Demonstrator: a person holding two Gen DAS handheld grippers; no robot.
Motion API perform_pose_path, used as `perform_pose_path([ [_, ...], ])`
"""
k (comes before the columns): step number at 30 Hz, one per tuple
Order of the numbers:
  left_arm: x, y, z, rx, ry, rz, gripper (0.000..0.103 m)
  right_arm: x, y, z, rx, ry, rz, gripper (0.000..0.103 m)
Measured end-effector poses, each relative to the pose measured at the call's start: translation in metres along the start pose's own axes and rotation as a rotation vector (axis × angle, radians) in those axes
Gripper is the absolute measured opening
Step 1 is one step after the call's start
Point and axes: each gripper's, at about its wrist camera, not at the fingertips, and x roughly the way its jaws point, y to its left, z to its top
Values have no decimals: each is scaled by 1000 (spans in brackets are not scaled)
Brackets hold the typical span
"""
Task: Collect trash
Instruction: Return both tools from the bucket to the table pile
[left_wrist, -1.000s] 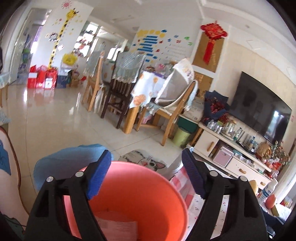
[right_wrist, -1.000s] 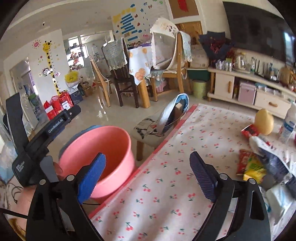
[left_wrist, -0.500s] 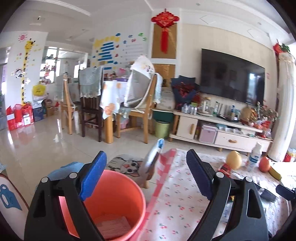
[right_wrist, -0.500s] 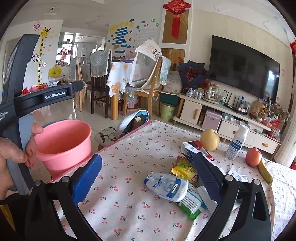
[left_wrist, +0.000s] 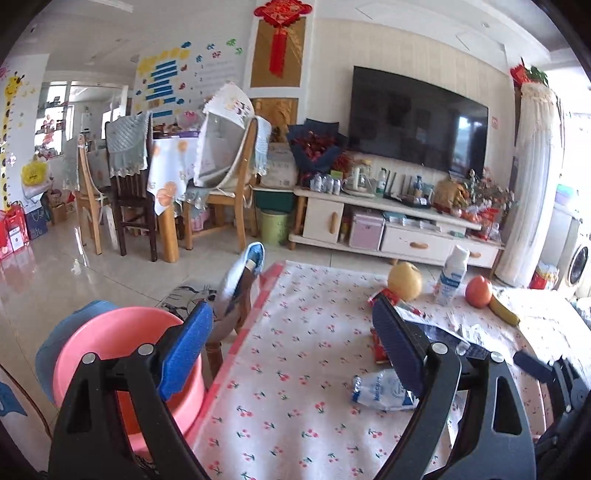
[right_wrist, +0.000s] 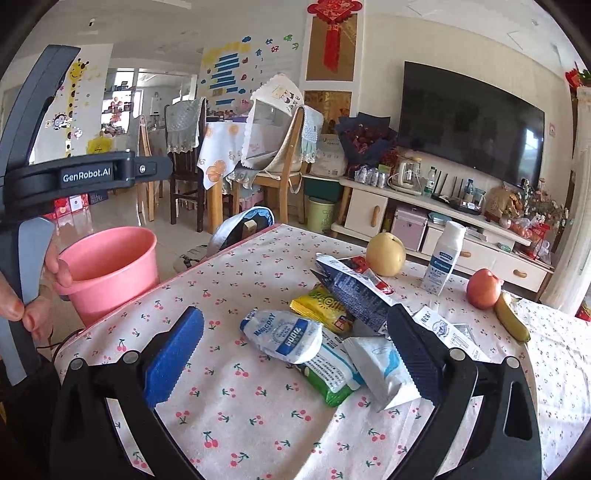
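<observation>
Beside the cherry-print table (right_wrist: 258, 406), the pink bucket (right_wrist: 107, 258) is being left behind and the wrapper pile (right_wrist: 332, 332) on the table faced instead; the right gripper (right_wrist: 295, 354) and left gripper (left_wrist: 291, 350) are being held wide open, empty, so another pickup seems due.
</observation>
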Motion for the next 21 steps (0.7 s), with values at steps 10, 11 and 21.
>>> perform_pose_path([
  [10, 5, -53, -10, 66, 108, -82, 89, -7, -54, -7, 98, 21, -21, 98],
  [11, 5, -58, -10, 71, 117, -88, 89, -8, -58, -7, 105, 22, -20, 98],
  [21, 55, -94, 15, -27, 307, -198, 89, -11, -103, -8, 228, 71, -5, 98],
])
